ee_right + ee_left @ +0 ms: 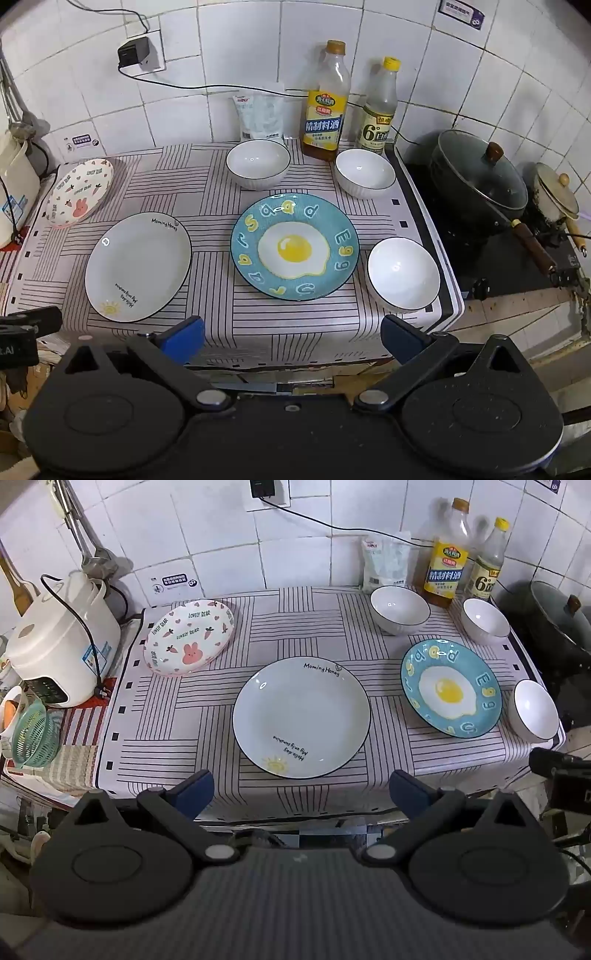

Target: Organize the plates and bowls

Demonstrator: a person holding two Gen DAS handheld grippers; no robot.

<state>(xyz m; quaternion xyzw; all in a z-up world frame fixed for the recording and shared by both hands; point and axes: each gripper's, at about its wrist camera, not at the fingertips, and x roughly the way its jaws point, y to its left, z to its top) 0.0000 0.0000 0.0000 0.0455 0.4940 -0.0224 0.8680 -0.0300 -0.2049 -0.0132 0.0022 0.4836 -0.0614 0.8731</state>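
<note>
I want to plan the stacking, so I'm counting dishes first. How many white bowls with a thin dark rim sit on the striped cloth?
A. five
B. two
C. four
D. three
D: three white dark-rimmed bowls show on the striped cloth, one in front of the clear packet, one beside the two bottles, and one right of the blue fried-egg plate near the cloth's edge.

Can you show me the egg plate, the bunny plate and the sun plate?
egg plate (293,246): right wrist view, on the painted yolk.
bunny plate (190,654): left wrist view, on the pink bunny.
sun plate (301,716): left wrist view, on its plain middle.
</note>
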